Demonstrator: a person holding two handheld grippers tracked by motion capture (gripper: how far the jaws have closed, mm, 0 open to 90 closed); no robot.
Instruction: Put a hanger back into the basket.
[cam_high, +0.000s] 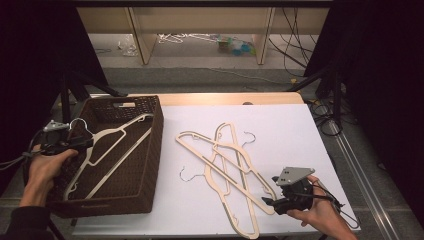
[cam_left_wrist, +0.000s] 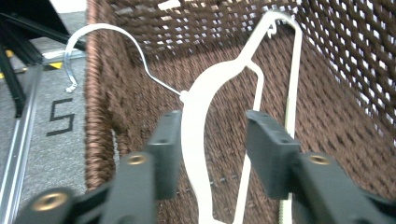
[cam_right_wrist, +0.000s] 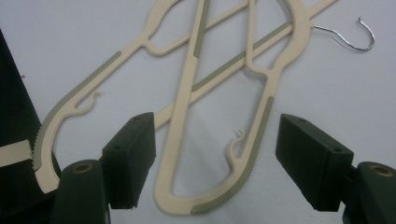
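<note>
A: High view?
B: Left gripper at the basket rim; one hanger lies inside. Right gripper at the hangers on the sheet.
A: Left gripper view?
B: Jaws released, apart around the hanger.
A: Right gripper view?
B: Jaws wide, straddling a hanger end, not pressing.

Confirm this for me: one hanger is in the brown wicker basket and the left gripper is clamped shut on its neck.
Not quite. The left gripper is open: in the left gripper view its jaws stand apart on either side of the hanger neck without pressing on it. The hanger does lie in the brown wicker basket.
</note>
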